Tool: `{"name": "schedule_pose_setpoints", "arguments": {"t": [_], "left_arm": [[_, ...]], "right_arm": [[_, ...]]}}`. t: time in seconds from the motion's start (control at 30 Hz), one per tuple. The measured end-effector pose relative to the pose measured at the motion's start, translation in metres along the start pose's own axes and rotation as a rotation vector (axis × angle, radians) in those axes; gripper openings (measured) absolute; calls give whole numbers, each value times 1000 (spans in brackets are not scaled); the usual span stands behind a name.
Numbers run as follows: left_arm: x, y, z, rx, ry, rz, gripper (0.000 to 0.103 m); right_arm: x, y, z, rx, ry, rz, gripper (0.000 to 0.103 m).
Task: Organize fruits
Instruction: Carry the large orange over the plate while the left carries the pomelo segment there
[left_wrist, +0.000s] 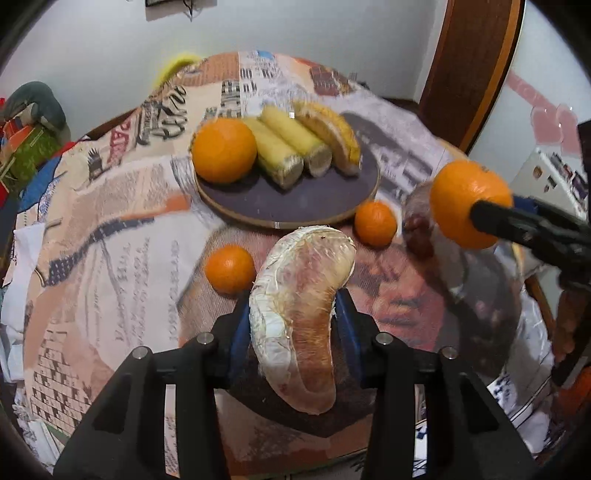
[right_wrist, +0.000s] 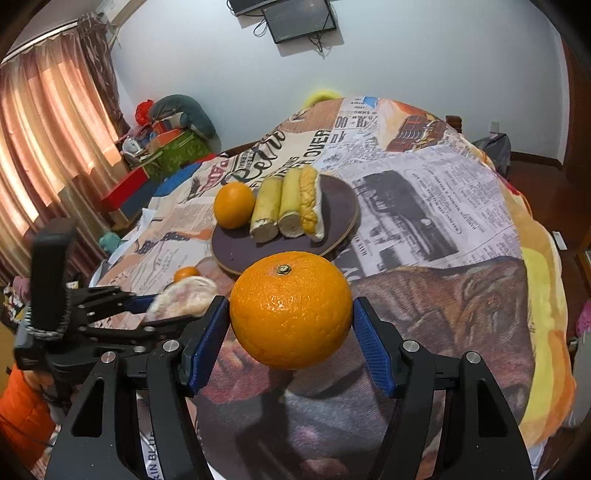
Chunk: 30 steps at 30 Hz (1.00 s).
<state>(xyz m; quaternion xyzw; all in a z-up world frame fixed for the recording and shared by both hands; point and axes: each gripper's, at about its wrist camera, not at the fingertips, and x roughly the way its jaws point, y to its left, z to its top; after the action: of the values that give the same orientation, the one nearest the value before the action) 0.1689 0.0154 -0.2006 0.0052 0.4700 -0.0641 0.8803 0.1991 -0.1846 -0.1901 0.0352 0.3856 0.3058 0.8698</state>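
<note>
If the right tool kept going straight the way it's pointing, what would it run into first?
Probably the dark plate, near its front rim, with the orange it grips arriving first; depth is hard to judge.

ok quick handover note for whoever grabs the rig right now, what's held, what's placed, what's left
Left hand-held gripper: shut on a peeled banana, held above the cloth.
Right hand-held gripper: shut on a large orange, also in the air.
Done: the plate holds one orange and three bananas.
Left: set down both held fruits, probably on the plate; then two small oranges on the cloth, one at, one at.
</note>
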Motion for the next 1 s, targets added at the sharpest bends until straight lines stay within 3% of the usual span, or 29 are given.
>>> {"name": "schedule_pose_setpoints", "arguments": {"t": [0.4,1.0], "left_arm": [[-18,13,51,-35,-135,19,43],[46,28,103,-93,-116,-19,43]], "right_arm": [[4,-12,32,-17,-53,-43,65],[69,-38,79,-21,-24,-84,65]]}}
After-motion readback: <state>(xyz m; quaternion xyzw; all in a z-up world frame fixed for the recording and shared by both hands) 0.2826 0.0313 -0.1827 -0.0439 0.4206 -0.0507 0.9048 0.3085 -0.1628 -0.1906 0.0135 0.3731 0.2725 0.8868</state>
